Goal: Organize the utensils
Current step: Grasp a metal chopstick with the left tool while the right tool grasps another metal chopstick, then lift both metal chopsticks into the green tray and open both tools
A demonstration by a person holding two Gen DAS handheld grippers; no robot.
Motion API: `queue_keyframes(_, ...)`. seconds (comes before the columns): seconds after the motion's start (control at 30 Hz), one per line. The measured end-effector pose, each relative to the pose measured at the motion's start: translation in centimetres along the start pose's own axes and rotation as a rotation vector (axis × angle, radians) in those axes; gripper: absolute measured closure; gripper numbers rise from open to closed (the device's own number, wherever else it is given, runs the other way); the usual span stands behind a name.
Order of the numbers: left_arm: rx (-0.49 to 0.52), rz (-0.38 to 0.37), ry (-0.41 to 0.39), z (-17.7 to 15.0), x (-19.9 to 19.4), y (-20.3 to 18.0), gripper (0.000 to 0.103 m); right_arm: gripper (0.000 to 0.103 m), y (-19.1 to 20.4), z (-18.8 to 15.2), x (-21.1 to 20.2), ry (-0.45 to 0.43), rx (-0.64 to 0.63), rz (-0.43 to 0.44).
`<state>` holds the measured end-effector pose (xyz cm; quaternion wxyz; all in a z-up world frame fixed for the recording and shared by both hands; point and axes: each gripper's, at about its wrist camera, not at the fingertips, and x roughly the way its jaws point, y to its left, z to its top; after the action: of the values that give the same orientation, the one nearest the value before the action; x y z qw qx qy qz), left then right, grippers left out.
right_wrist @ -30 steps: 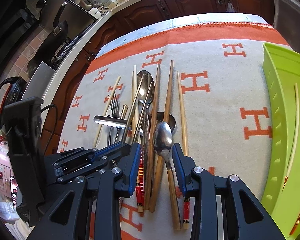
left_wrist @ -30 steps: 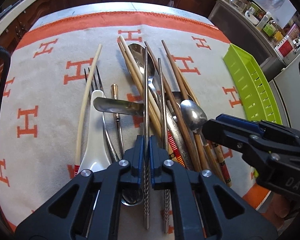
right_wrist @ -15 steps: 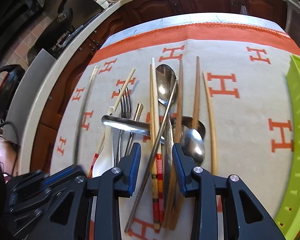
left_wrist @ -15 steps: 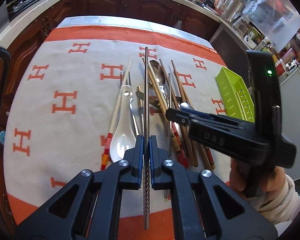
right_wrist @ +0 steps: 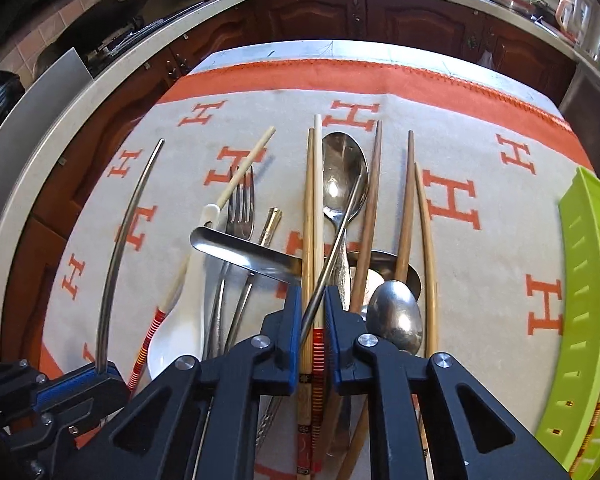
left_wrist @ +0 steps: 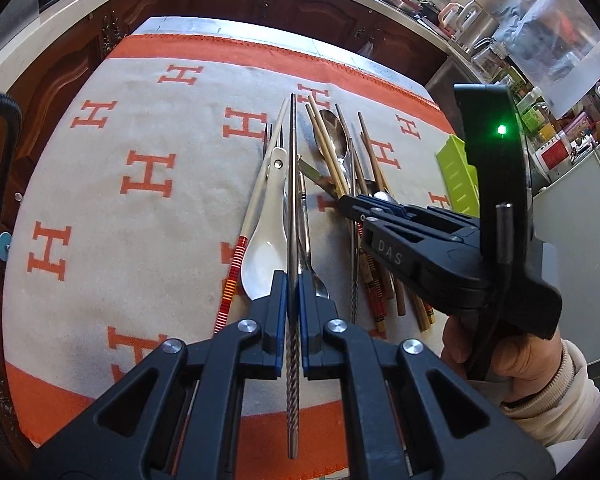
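Left wrist view: the left gripper (left_wrist: 293, 300) is clenched on a slim silver metal chopstick with a twisted grip end (left_wrist: 292, 216), which runs straight away from the camera above the heap. Right wrist view: the right gripper (right_wrist: 313, 312) has just been closing, and a second silver metal chopstick (right_wrist: 332, 254) slants between its blue fingers (right_wrist: 293, 320), alongside pale bamboo chopsticks with red-striped ends (right_wrist: 318, 216); the pads look to bear on the metal one, though contact cannot be confirmed. Just beyond the jaws, the utensil heap lies on the cream cloth with orange H motifs (right_wrist: 452, 196): a white ceramic soup spoon (left_wrist: 266, 248), a steel fork (right_wrist: 240, 208), a steel tablespoon lying bowl up (right_wrist: 342, 176), a smaller steel spoon lying bowl down (right_wrist: 396, 316), brown wooden chopsticks (right_wrist: 404, 216) and a flat steel handle (right_wrist: 244, 254) lying crosswise. To the right, apart from the heap, stands a lime-green slotted plastic tray (right_wrist: 584, 264). Farthest back runs dark wooden cabinetry (right_wrist: 380, 16).
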<state>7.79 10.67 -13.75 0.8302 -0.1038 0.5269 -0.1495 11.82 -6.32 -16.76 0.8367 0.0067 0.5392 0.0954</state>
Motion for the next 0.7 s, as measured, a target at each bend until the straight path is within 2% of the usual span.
queue_keyframes(0.1,-0.004,0.0,-0.002,0.0,-0.1,0.1,0.1,0.098,-0.4,-0.1,-0.5,-0.013,0.025,0.043)
queue_keyframes(0.43,0.011,-0.009,-0.013,0.0,-1.0,-0.9,0.1,0.098,-3.7,-1.1,-4.3,-0.019,0.159,0.191)
queue_keyframes(0.6,0.076,-0.036,-0.004,0.3,-1.4,-4.3,0.1,0.098,-6.9,-1.9,-8.6,-0.056,0.229,0.25)
queue_keyframes(0.7,0.129,-0.06,-0.004,0.9,-1.5,-7.3,0.1,0.098,-9.8,-2.5,-12.0,-0.114,0.271,0.26)
